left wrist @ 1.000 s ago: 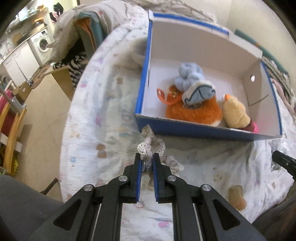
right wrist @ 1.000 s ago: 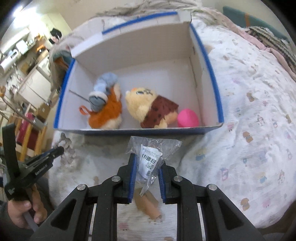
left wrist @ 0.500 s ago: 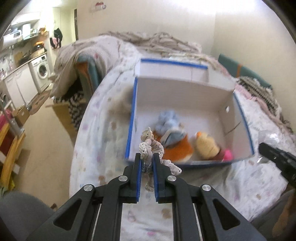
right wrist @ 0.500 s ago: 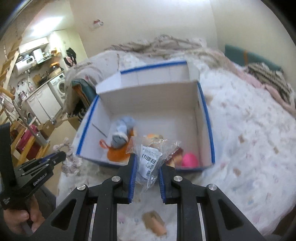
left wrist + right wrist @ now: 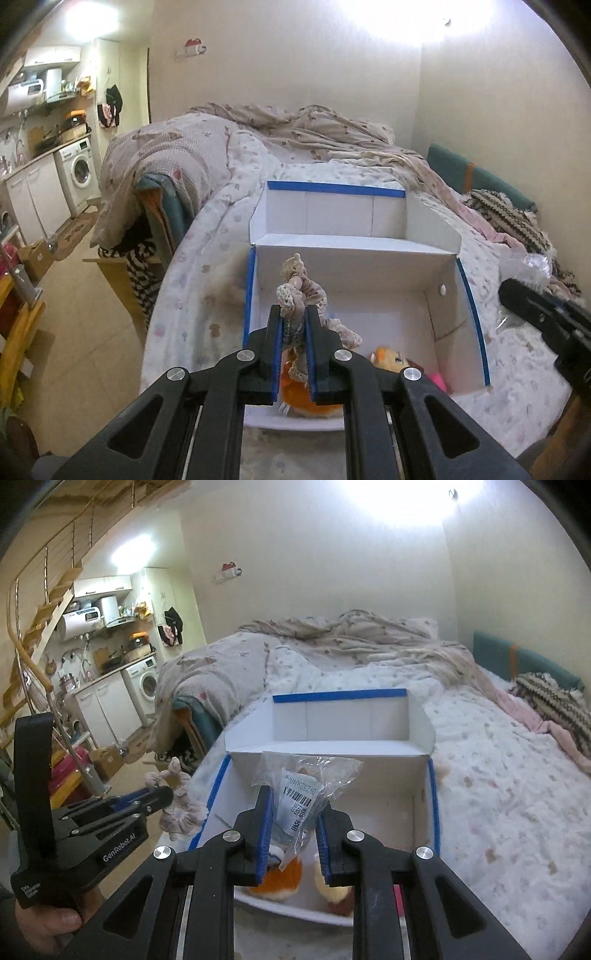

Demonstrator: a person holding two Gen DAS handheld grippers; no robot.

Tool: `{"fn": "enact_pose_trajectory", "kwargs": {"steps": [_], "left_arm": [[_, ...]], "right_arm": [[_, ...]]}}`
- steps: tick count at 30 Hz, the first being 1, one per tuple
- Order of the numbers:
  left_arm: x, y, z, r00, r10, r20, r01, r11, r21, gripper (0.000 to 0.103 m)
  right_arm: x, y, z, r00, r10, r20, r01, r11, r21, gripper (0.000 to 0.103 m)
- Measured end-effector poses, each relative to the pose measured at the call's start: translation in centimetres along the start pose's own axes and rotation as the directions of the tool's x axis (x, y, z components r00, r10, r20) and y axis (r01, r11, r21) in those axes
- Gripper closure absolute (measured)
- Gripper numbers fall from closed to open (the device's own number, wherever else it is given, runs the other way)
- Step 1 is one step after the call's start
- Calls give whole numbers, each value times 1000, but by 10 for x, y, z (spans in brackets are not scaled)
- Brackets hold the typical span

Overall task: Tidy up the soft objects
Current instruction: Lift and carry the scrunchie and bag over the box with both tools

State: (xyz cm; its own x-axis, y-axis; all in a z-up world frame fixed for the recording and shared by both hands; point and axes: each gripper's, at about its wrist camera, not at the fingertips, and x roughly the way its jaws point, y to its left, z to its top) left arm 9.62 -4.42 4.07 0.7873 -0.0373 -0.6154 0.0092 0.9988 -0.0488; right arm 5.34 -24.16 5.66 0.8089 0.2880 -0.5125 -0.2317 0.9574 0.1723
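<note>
1. Left wrist view: the camera sits behind the left claw (image 5: 293, 314), above the foot edge of the bed (image 5: 207, 258), looking forward and somewhat downward along the fingers toward the head edge and far wall.
2. Right wrist view: the camera sits behind the right claw (image 5: 295, 805), facing the same way, likewise raised and close to the near rim of the box (image 5: 434, 805).
3. Shared field: both views take in the open box, the bedding beyond it and the kitchen corner at left.
4. Cross-views: the right claw enters the left view's right margin; the left claw enters the right view's lower left.
</note>
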Motion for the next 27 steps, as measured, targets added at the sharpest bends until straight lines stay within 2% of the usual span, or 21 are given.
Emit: {"fn": "enact_pose_trajectory", "kwargs": {"steps": [6, 14, 21, 27], "left_arm": [[34, -10, 12, 1000, 25, -7, -25, 999, 29, 93], [94, -18, 0, 991, 34, -133, -28, 999, 46, 93], [131, -22, -9, 979, 62, -193, -51, 997, 65, 93], [154, -24, -21, 959, 80, -273, -64, 996, 67, 93]], "right_arm": [[49, -19, 4, 999, -7, -45, 8, 999, 34, 80], [98, -50, -14, 989, -28, -148, 41, 995, 90, 80], [135, -61, -35, 956, -21, -292, 60, 990, 126, 80], [157, -76, -53, 918, -33, -396, 103, 982, 157, 80]]}}
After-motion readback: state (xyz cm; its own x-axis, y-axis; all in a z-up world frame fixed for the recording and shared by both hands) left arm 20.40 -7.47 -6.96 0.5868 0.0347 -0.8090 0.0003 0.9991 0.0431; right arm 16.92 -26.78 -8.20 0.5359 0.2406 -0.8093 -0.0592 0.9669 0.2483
